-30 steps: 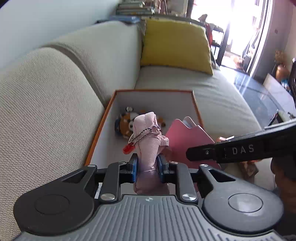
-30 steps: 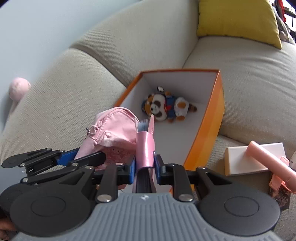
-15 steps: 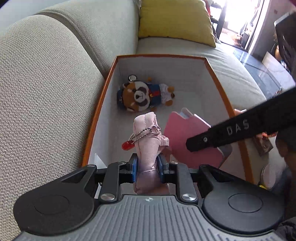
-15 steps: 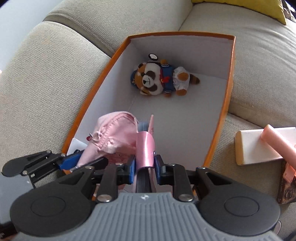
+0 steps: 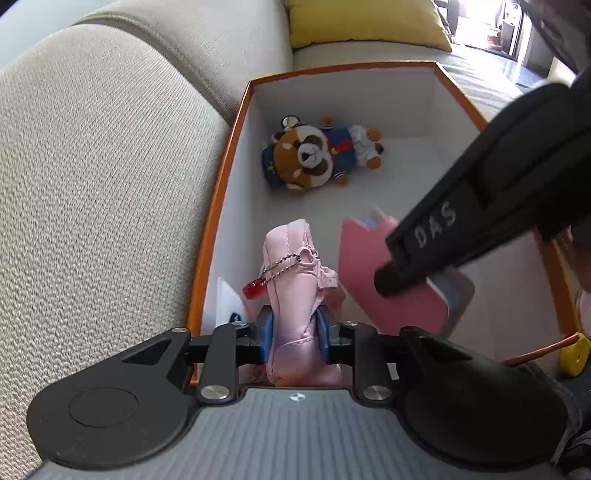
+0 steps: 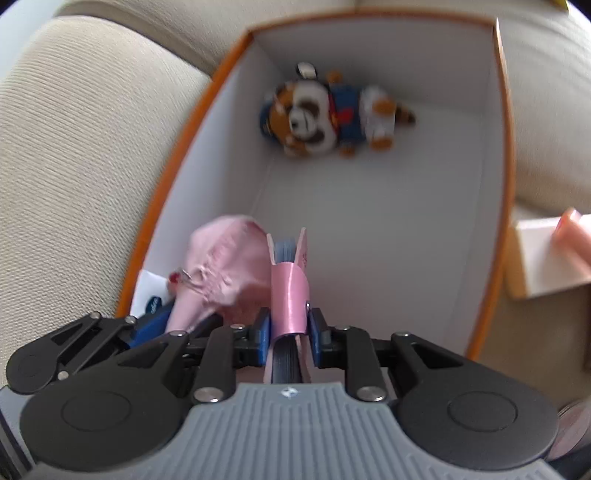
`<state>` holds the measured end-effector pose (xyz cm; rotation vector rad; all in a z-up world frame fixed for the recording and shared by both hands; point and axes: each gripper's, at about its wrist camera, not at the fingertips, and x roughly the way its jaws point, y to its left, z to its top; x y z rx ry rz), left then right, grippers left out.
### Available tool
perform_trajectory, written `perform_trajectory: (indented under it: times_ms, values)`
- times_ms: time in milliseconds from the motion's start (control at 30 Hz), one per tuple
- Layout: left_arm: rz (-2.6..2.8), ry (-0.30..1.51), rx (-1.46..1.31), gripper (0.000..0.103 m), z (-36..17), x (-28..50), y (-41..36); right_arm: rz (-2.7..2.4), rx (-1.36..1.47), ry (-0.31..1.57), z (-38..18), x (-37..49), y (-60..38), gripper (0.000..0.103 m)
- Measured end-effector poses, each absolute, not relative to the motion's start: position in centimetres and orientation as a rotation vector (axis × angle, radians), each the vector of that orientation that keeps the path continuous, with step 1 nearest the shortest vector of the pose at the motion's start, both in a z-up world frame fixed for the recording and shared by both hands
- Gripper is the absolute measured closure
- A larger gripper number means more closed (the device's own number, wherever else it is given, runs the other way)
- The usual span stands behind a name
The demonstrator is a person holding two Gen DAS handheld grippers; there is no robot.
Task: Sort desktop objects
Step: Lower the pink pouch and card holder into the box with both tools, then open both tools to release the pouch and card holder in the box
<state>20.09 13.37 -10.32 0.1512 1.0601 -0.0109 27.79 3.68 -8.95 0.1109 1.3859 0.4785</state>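
An orange box with white inside (image 5: 221, 184) (image 6: 506, 147) sits on the sofa. A red-panda plush (image 5: 317, 155) (image 6: 325, 114) lies at its far end. My left gripper (image 5: 294, 328) is shut on a pink fabric pouch (image 5: 291, 266) with a bead chain and red charm, held over the near left of the box. The pouch also shows in the right wrist view (image 6: 225, 266). My right gripper (image 6: 290, 328) is shut on a pink notebook (image 6: 290, 284) (image 5: 388, 280), held upright over the near end of the box, beside the pouch.
The beige sofa back (image 5: 92, 166) rises left of the box. A yellow cushion (image 5: 362, 22) lies beyond it. A white box with a pink tube on it (image 6: 546, 258) sits right of the orange box. A white card (image 5: 225, 302) lies in the near left corner.
Both grippers have moved forward and down over the box with their loads. The plush and box walls look larger and nearer.
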Motion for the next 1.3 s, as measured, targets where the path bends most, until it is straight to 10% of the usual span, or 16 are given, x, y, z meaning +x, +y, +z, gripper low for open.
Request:
perform_trajectory:
  times_ms: [233,367,1300]
  values:
    - [-0.033,1.059,0.107,0.067,-10.3,19.9,14.6,0.471,0.142,1.405,-10.2,27.2,4.0,0.079]
    - [-0.059,1.038,0.11,0.04,-9.0,18.9,14.9,0.498,0.153,1.424,-10.7,27.0,4.0,0.076]
    - [-0.005,0.929,-0.041,0.054,-5.9,15.7,17.2,0.569,0.26,1.477,-11.8,26.1,2.1,0.072]
